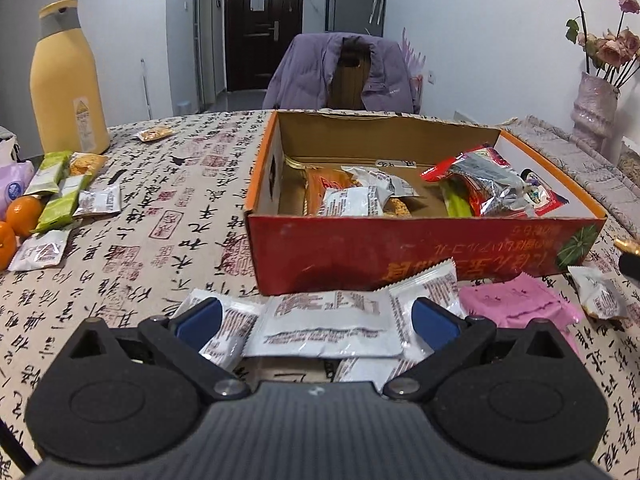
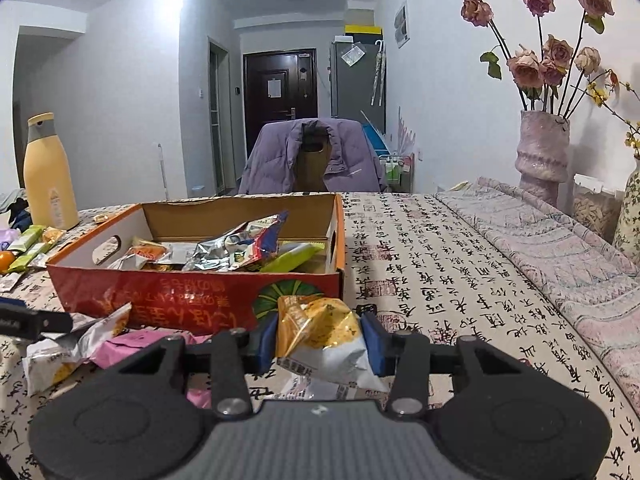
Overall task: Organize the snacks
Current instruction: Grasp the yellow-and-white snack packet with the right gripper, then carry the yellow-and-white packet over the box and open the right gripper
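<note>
Gathering loose snacks into the red cardboard box (image 2: 160,300) is the step in hand. The right gripper (image 2: 320,342) has its blue pads pressed against both sides of a yellow-and-white snack packet (image 2: 320,336), crumpling it; the packet sits just short of the box's near wall, which stands straight ahead of the fingers. The left gripper (image 1: 318,316) stands wide, its fingers flanking a small heap of white snack sachets (image 1: 328,320) on the tablecloth without pressing them, the box (image 1: 400,256) just beyond. A pink packet (image 1: 516,300) lies to that gripper's right.

Judging from this, the next move calls for carrying the held packet up over the near wall and letting it go among the wrappers inside, then closing the left fingers on one sachet rather than the whole heap.
</note>
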`<state>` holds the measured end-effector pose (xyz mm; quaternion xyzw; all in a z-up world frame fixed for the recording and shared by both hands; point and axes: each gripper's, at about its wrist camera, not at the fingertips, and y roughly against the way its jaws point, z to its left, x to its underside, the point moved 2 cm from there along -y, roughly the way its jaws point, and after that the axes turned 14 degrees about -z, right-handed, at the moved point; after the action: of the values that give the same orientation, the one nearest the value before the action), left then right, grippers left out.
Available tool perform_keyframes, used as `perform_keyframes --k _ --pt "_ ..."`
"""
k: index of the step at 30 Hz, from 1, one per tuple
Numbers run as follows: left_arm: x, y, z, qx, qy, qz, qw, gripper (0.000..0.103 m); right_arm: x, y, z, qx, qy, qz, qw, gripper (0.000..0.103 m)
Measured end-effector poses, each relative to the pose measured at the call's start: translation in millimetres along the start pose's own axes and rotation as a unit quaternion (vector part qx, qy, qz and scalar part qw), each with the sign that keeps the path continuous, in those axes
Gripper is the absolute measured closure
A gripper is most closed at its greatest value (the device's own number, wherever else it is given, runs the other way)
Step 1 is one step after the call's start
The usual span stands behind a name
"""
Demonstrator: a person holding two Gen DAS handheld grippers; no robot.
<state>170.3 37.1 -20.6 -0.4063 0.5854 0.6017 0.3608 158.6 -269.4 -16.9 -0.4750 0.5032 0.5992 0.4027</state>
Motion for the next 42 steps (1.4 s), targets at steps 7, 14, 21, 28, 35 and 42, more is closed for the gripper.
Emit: perform_keyframes --k 7,14,21,28,35,42 --pt "4 -16 -4 -0.001 0.011 0.034 0.9994 0.020 1 1 -2 -0.002 -0.006 0.001 1.000 0.060" --pt "6 -13 -3 0.010 0.025 0.033 0.9991 0.048 4 4 -2 -0.004 -0.009 0.001 1.000 0.059" --pt "5 0 -3 0.022 0.027 0.012 0.9993 0.074 5 8 0 -0.009 -0.010 0.001 1.000 0.060" --pt "1 20 -5 0.023 0.015 -0.019 0.9995 0.085 2 14 2 -0.012 -0.009 -0.004 1.000 0.059" --pt "-10 48 4 0.023 0.020 -0.060 0.9977 0.098 0 19 3 -0.013 -0.008 -0.008 1.000 0.059" --pt "-27 74 12 0.026 0.028 -0.101 0.9941 0.100 -4 22 10 -0.020 -0.004 -0.013 1.000 0.059"
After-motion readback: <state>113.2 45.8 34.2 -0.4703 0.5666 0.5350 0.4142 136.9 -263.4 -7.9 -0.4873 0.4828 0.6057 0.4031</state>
